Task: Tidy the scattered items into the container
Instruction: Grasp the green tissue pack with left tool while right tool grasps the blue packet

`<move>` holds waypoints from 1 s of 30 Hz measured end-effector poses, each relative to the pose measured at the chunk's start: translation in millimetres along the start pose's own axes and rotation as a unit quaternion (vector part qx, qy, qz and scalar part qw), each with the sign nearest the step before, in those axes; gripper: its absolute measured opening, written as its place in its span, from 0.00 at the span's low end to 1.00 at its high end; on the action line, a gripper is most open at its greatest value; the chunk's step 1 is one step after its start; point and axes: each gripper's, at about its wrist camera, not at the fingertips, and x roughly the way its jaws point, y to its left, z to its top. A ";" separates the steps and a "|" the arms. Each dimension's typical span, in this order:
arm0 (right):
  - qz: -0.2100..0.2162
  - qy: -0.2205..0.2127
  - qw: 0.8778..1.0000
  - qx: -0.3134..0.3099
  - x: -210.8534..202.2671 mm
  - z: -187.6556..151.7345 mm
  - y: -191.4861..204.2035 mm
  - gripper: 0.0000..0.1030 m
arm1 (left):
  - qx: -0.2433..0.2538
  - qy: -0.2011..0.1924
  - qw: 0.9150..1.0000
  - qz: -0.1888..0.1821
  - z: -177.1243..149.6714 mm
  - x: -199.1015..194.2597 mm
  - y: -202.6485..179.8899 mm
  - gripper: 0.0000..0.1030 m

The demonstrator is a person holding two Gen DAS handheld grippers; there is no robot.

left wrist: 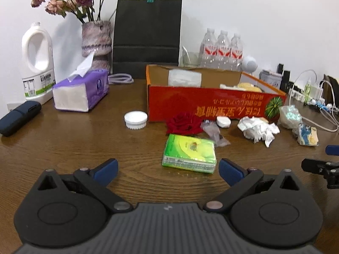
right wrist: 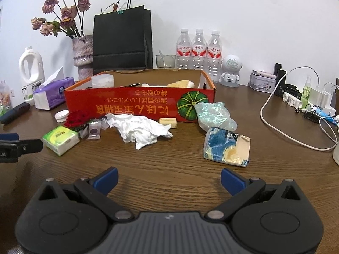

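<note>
Left wrist view: my left tool [left wrist: 167, 169] stands wide and empty above the desk [left wrist: 63, 148]; the green tissue pack [left wrist: 189, 153] lies just beyond its tips, with the red rose [left wrist: 184, 123] and white cap [left wrist: 135, 119] near the red box [left wrist: 211, 103].

Right wrist view: my right tool [right wrist: 169, 180] is wide, empty; crumpled paper [right wrist: 142, 130] and blue torn packet [right wrist: 226, 146] lie before the box.

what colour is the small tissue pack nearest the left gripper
Green and yellow-green, on the tissue pack; clearest in the left wrist view.
</note>
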 end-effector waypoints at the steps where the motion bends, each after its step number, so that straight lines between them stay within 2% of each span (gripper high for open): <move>1: -0.001 0.000 1.000 -0.002 -0.1 -0.1 0.7 1.00 | 0.001 0.003 1.000 -0.001 -0.5 0.6 -0.9 1.00; 8: -0.005 0.002 1.000 0.000 1.0 -0.5 -0.2 1.00 | 0.003 0.007 1.000 0.005 -1.5 2.0 -3.0 1.00; 12: 0.007 -0.011 0.999 0.029 -0.4 0.6 -13.4 1.00 | 0.000 0.006 1.000 0.014 -1.2 1.6 -2.4 1.00; 14: -0.014 -0.017 0.999 0.031 2.8 6.7 -25.0 1.00 | 0.006 0.006 1.000 0.009 -0.5 2.5 -4.5 1.00; 18: -0.040 -0.002 0.999 0.025 20.3 25.3 -53.0 1.00 | 0.015 0.016 1.000 -0.011 5.9 16.0 -12.2 1.00; 22: -0.040 0.026 0.998 0.031 46.4 34.3 -72.1 0.99 | -0.002 0.031 1.000 0.001 14.2 36.9 -17.6 1.00; 27: -0.037 0.037 0.998 0.035 63.8 33.0 -70.9 0.79 | 0.001 0.043 0.999 0.013 19.3 51.2 -24.1 0.99; 28: -0.039 0.036 0.998 0.035 65.3 32.0 -69.4 0.71 | 0.000 0.046 0.999 0.011 19.3 52.2 -24.0 0.97; 29: -0.038 0.037 0.998 0.035 66.0 30.6 -67.8 0.61 | -0.002 0.048 0.999 0.011 19.0 52.8 -23.8 0.89; 30: -0.035 0.038 0.998 0.036 66.6 29.7 -66.9 0.61 | -0.006 0.051 0.999 0.013 18.9 53.5 -23.0 0.80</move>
